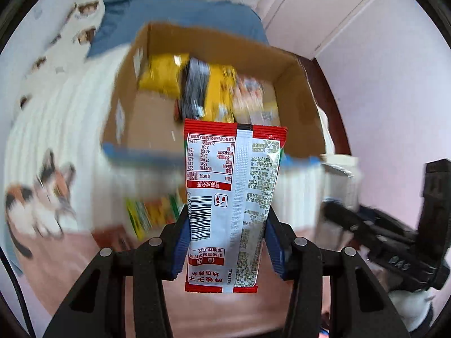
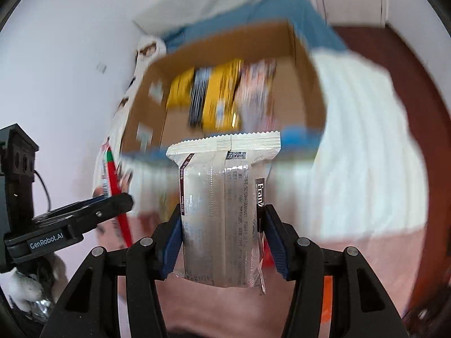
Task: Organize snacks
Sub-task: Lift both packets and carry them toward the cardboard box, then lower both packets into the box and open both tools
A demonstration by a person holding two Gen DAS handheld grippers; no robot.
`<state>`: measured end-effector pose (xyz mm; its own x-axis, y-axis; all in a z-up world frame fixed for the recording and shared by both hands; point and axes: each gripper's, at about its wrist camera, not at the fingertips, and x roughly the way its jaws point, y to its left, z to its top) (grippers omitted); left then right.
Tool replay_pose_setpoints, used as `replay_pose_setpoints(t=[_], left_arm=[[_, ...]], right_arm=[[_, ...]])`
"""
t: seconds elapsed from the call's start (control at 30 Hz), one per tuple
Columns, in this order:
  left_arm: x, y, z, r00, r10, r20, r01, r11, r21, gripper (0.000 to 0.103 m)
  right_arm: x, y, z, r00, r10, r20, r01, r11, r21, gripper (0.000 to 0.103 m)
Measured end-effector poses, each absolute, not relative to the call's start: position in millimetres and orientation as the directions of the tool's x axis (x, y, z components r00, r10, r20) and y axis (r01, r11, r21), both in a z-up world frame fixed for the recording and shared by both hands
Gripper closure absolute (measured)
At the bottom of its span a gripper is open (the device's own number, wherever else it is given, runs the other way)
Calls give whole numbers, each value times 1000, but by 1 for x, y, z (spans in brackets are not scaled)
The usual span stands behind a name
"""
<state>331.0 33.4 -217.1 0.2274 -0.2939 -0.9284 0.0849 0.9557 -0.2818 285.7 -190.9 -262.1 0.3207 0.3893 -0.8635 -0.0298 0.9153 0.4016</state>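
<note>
Clamped edgewise for dropping into the open cardboard box (image 1: 296,84): red-and-white snack packet (image 1: 231,197) in left hand-held gripper (image 1: 227,242), silver snack packet (image 2: 222,211) in right hand-held gripper (image 2: 221,239).

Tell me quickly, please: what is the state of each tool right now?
Left tool: closed on the red and white snack packet.
Right tool: closed on the silver snack packet.

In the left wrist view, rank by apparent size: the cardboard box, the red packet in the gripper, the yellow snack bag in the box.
1. Cardboard box, largest.
2. Red packet, clamped in the left gripper; it sits close to the lens, which inflates it.
3. Yellow snack bag, smallest as seen, though blurred, farther off and partly hidden.
</note>
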Motion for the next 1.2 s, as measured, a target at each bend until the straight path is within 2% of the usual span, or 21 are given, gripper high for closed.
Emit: replay_pose_setpoints(t=[0.2, 0.3, 0.57, 0.63, 0.67, 0.7, 0.73, 0.77, 0.8, 0.87, 1.03, 1.2], left_arm=[[406, 33, -216, 218, -205, -954, 49, 979, -199, 58], [444, 33, -241, 194, -167, -967, 32, 986, -164, 58], [492, 43, -285, 118, -105, -987, -4, 994, -106, 56], [496, 44, -299, 68, -81, -994, -14, 997, -82, 55], [497, 44, -303, 57, -72, -996, -19, 997, -73, 54], [499, 45, -307, 55, -75, -996, -19, 997, -76, 50], [500, 45, -310, 60, -74, -996, -18, 997, -75, 48], [501, 44, -312, 66, -68, -996, -18, 997, -69, 41], [501, 45, -313, 73, -71, -995, -18, 997, -73, 27], [502, 45, -315, 76, -85, -993, -21, 996, -87, 12], [497, 48, -305, 144, -106, -984, -43, 993, -113, 11], [488, 42, -295, 188, -109, -976, -7, 994, -113, 4]], right_arm=[[363, -196, -253, 378, 245, -893, -59, 969, 241, 46], [399, -196, -267, 359, 195, -913, -55, 981, 188, 46], [445, -200, -312, 291, 154, -944, -33, 988, 151, 46], [454, -199, -326, 251, 166, -954, -24, 986, 166, 44], [454, -200, -330, 233, 176, -956, -13, 984, 178, 37], [454, -198, -335, 219, 175, -960, -9, 984, 177, 23], [455, -198, -339, 211, 162, -964, -8, 986, 164, 19], [456, -198, -341, 208, 159, -965, -6, 987, 161, 17], [456, -197, -343, 203, 166, -965, -6, 986, 168, 17], [458, -195, -347, 186, 172, -967, -7, 985, 174, 13], [455, -186, -347, 189, 159, -969, -19, 987, 158, 8], [445, -182, -341, 216, 165, -962, -6, 986, 168, 7]])
